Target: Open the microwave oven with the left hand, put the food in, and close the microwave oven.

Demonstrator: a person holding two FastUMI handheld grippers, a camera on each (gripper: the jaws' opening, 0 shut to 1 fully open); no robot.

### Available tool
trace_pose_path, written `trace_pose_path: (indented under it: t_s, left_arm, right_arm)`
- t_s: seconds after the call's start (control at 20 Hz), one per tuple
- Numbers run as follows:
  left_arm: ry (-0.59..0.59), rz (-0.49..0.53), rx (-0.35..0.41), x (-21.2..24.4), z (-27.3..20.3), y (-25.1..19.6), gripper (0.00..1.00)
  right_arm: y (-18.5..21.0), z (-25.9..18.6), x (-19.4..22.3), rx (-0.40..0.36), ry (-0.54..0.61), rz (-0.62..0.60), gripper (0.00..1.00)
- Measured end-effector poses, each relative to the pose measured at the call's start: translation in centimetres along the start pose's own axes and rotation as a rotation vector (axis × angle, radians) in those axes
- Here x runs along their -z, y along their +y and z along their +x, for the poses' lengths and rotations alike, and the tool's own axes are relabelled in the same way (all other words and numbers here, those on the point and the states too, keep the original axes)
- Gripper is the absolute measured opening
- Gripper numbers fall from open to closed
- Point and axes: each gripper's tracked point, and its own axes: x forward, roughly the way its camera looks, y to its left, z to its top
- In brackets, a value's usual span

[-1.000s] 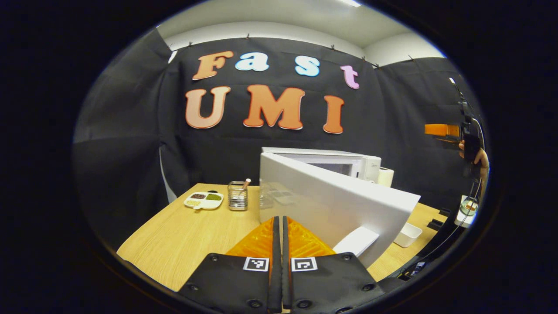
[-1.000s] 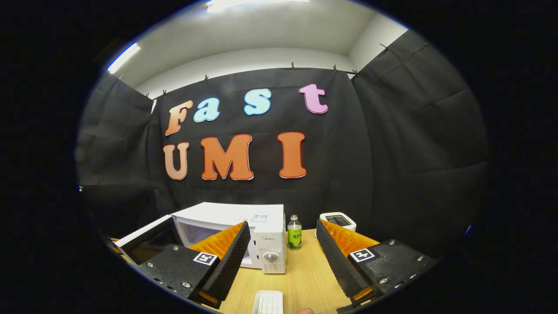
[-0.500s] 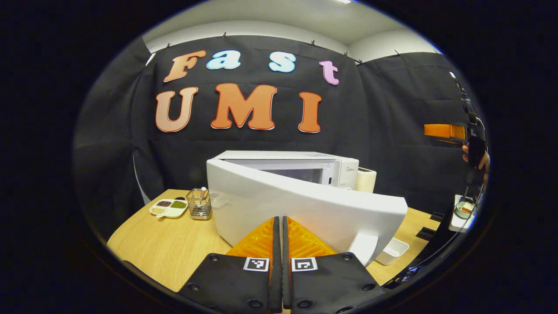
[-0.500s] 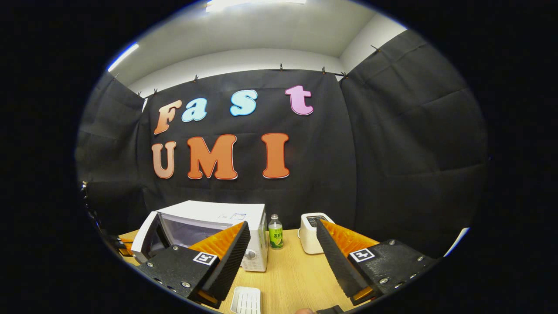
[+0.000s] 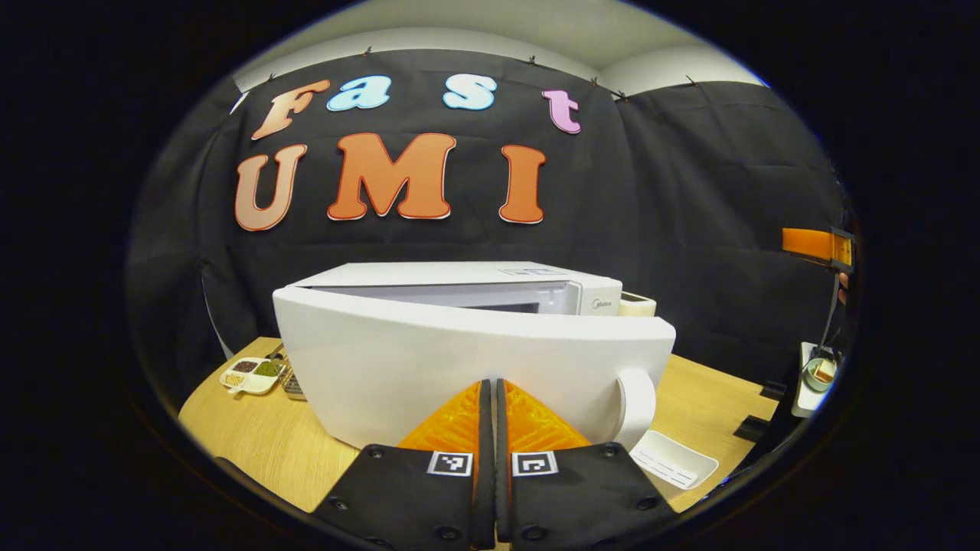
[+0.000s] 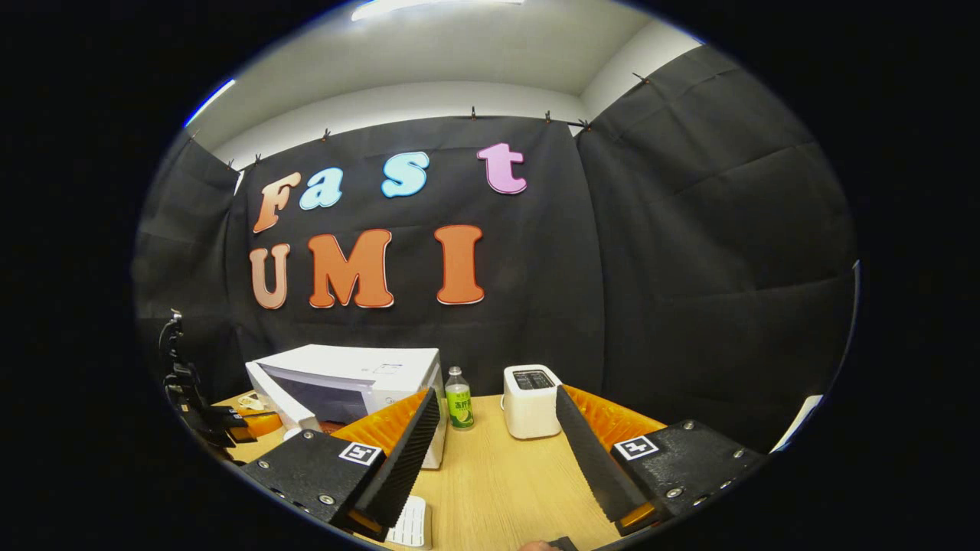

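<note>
1. The left gripper (image 5: 495, 405) has its two fingers pressed together with nothing between them, and the tips are right at the outer face of the microwave door (image 5: 459, 367); I cannot tell if they touch it.
2. The right gripper (image 6: 496, 440) is held above the wooden table (image 6: 498, 482), its fingers wide apart and empty.
3. The microwave oven (image 6: 360, 375) is white and stands on the table toward the left side in the right gripper view.
4. Its door is almost closed, only a narrow gap is left at the top edge, and the curved white handle (image 5: 638, 398) is on the door's right end.
5. Near the oven's right side stand a small green-labelled bottle (image 6: 458, 398) and a white toaster (image 6: 530, 400).
6. A divided white dish (image 5: 250, 375) lies on the table left of the oven.
</note>
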Motion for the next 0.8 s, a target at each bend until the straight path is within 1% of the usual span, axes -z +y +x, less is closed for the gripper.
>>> trace_pose_path:
  t_s: [0.2,0.45,0.5,0.55,0.6,0.65,0.7,0.75,0.8]
  left_arm:
    - [0.013,-0.022,-0.025,0.1,4.2,0.3,0.05]
    - [0.023,0.005,-0.105,0.7,8.1,1.7,0.05]
    - [0.028,-0.004,-0.120,0.9,8.1,1.8,0.05]
    - [0.005,-0.010,-0.124,0.6,8.5,1.9,0.05]
    - [0.010,-0.011,-0.132,0.6,8.5,1.9,0.01]
    - [0.005,-0.008,-0.143,0.5,8.4,2.0,0.02]
    - [-0.014,-0.006,-0.137,0.2,9.3,1.9,0.05]
    - [0.042,-0.008,-0.150,0.8,9.1,2.0,0.05]
    - [0.009,-0.006,-0.144,0.4,9.0,2.1,0.05]
  right_arm:
    - [-1.9,0.7,0.8,0.038,0.009,0.001,0.95]
    - [-3.0,1.8,2.1,0.061,0.028,0.012,0.95]
    - [-3.0,2.1,2.4,0.062,0.031,0.010,0.95]
    - [-3.0,2.3,2.5,0.065,0.034,0.007,0.95]
    - [-3.0,2.5,2.8,0.068,0.039,0.001,0.95]
    - [-2.8,2.8,3.1,0.066,0.045,-0.008,0.95]
    - [-2.4,3.1,3.3,0.060,0.051,-0.017,0.95]
    - [-2.1,3.3,3.5,0.055,0.058,-0.021,0.95]
    - [-1.6,3.3,3.5,0.043,0.060,-0.023,0.95]
